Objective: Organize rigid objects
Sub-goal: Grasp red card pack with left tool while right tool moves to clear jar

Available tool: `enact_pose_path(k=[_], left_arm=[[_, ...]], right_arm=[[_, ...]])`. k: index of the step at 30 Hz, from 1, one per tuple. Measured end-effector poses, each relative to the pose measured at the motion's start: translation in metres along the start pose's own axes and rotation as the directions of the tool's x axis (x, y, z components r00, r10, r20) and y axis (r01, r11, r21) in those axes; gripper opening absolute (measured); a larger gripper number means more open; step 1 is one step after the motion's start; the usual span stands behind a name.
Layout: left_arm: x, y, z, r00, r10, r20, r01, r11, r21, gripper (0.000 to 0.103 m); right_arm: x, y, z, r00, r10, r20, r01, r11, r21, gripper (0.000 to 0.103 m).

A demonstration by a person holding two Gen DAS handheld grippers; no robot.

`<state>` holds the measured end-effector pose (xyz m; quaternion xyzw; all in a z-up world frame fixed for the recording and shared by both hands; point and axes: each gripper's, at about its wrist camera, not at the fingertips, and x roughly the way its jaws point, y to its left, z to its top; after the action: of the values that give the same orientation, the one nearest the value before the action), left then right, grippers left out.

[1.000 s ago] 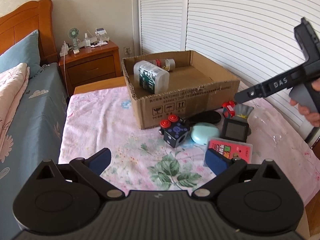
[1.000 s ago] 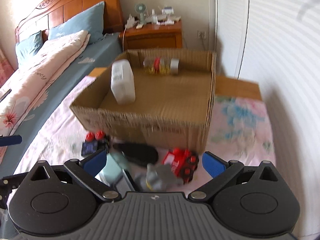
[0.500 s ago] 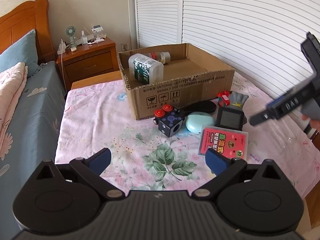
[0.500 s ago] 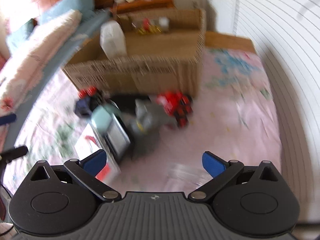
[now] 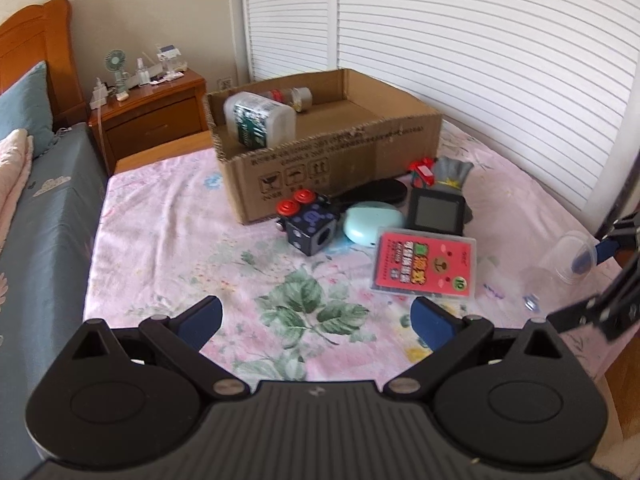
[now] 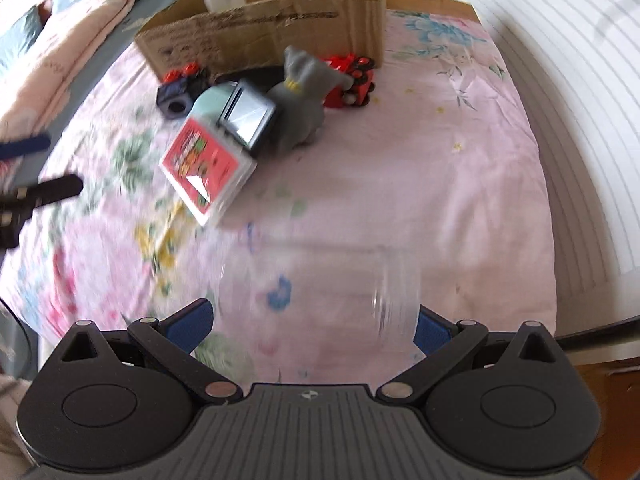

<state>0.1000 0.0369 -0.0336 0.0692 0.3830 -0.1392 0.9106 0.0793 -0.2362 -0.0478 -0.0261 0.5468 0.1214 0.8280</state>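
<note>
We see right gripper (image 6: 314,320) spread wide around clear plastic cup (image 6: 316,292) lying on floral sheet (image 6: 440,168); left gripper (image 5: 316,318) spread, empty; cardboard box (image 5: 340,152) far ahead of both

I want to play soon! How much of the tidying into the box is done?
Just started. Two things lie in the cardboard box: a white jar and a small bottle. The right tool is open around a clear plastic cup, not yet gripping. The left tool is open, holding nothing. The cube toy, mint case, red card box and others remain outside.
</note>
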Motion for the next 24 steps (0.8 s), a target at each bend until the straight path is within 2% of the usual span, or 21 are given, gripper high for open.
enact_pose_path(k=[6,13,18,24], left_arm=[[0.013,-0.014,0.001,0.999,-0.033,-0.031,0.033,0.999,0.012,0.1],[0.033,-0.036,0.005,0.996,-0.078,-0.037,0.08,0.996,0.039,0.1],[0.052,-0.051,0.009,0.99,-0.141,-0.018,0.142,0.989,0.05,0.1],[0.076,-0.062,0.013,0.986,-0.168,-0.012,0.168,0.982,0.084,0.1]], right_arm=[[0.006,0.016,-0.013,0.994,-0.094,0.062,0.098,0.992,-0.075,0.103],[0.002,0.016,-0.024,0.985,-0.094,0.146,0.108,0.99,-0.093,0.103],[0.003,0.013,-0.027,0.984,-0.078,0.162,0.092,0.992,-0.084,0.103],[0.003,0.012,-0.029,0.982,-0.073,0.174,0.089,0.992,-0.088,0.103]])
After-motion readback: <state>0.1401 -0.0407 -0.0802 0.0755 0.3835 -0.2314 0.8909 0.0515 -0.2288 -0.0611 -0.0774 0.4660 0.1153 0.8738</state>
